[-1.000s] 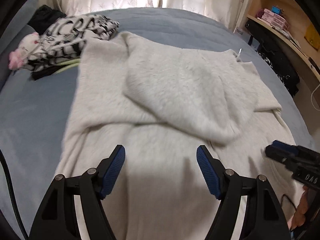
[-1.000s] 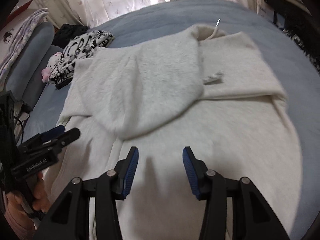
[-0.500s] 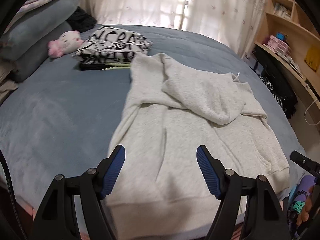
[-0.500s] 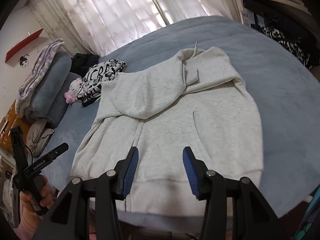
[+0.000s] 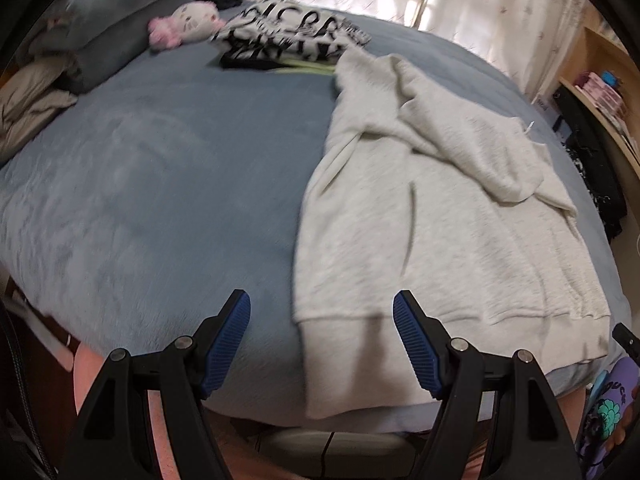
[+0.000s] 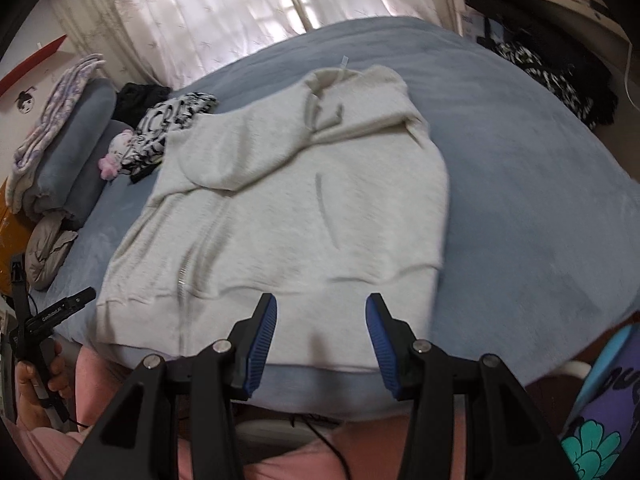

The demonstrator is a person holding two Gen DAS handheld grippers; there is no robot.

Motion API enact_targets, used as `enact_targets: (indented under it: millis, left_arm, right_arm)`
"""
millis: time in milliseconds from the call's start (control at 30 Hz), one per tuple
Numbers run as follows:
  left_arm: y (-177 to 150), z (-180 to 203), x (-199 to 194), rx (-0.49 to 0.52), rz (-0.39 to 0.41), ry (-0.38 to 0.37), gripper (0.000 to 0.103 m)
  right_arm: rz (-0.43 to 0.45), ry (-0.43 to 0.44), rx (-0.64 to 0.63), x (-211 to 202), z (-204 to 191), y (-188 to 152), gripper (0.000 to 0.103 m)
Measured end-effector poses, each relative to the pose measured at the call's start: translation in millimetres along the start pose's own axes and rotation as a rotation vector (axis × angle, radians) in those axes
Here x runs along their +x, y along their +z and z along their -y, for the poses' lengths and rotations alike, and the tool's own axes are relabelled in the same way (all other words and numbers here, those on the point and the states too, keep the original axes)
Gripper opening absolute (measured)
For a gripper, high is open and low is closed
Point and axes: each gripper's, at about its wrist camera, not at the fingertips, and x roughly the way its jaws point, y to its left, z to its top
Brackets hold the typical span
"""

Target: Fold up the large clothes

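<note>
Hoodie (image 5: 440,216): pale grey, with a zip, lies flat on the bed (image 5: 160,184), front side up; its hem hangs a little over the near edge
Done: both sleeves seem folded in over the chest, and the hood lies on top of them; I judge the first folds as finished
Left: the body is not yet folded from hem to collar; this looks to be the next step
Left tongs (image 5: 322,338): released, nothing between the blue pads; they hang above the hem's left corner, not touching it
Right tongs (image 6: 322,338): also released and empty; above the hem near its right side
Surface: blue soft blanket, mostly bare on the left
Room: black-and-white garment (image 5: 292,36), pink plush toy (image 5: 184,24) and pillows beyond the hoodie; white curtains (image 6: 208,12) behind; wooden shelves (image 5: 600,92) at the right
</note>
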Motion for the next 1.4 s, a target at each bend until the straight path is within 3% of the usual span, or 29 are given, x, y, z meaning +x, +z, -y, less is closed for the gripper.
enact_targets:
  millis: [100,300,567,667,800,933,1067,1233,1300,1400]
  left_arm:
    - [-4.6,-12.0,11.1,-0.03,-0.041,-0.022,0.072]
    - [-6.6,-32.5,27.2,-0.129,-0.068,-0.147,0.072]
    - [4.9,-43.3,53.7,-0.191,-0.087,-0.276,0.072]
    - [6.4,-43.8,61.0,-0.163,-0.093,-0.291,0.072]
    - [5.3,-47.0,62.7,-0.158,-0.085,-0.321,0.072]
    - [5.0,-47.6,62.6,-0.158,-0.099,-0.356,0.072]
    - [3.5,-41.5,64.5,-0.139,-0.147,-0.445,0.072]
    - [0.0,-18.3,70.3,-0.044,-0.178,-0.433,0.077]
    - [2.8,-11.9,74.2,-0.038,-0.181,-0.44,0.083]
    - [13.4,4.3,80.4,-0.018,-0.174,-0.444,0.084]
  right_arm:
    - [-0.022,-0.029,0.036,4.3,20.0,-4.6,0.046]
    - [-0.045,-0.033,0.138,12.1,61.4,-9.5,0.046]
    - [-0.069,0.168,0.223,40.7,78.0,-6.0,0.047]
    - [-0.061,0.284,0.23,54.1,73.4,-1.3,0.048]
    - [-0.082,0.332,0.196,74.6,60.3,5.6,0.048]
    - [-0.096,0.358,0.183,88.6,51.5,11.1,0.048]
    - [-0.097,0.383,0.169,92.6,46.8,14.1,0.048]
    - [-0.095,0.401,0.187,96.7,50.2,15.1,0.046]
    - [-0.094,0.388,0.192,98.5,53.6,15.8,0.043]
    - [-0.088,0.355,0.181,101.7,46.1,19.8,0.035]
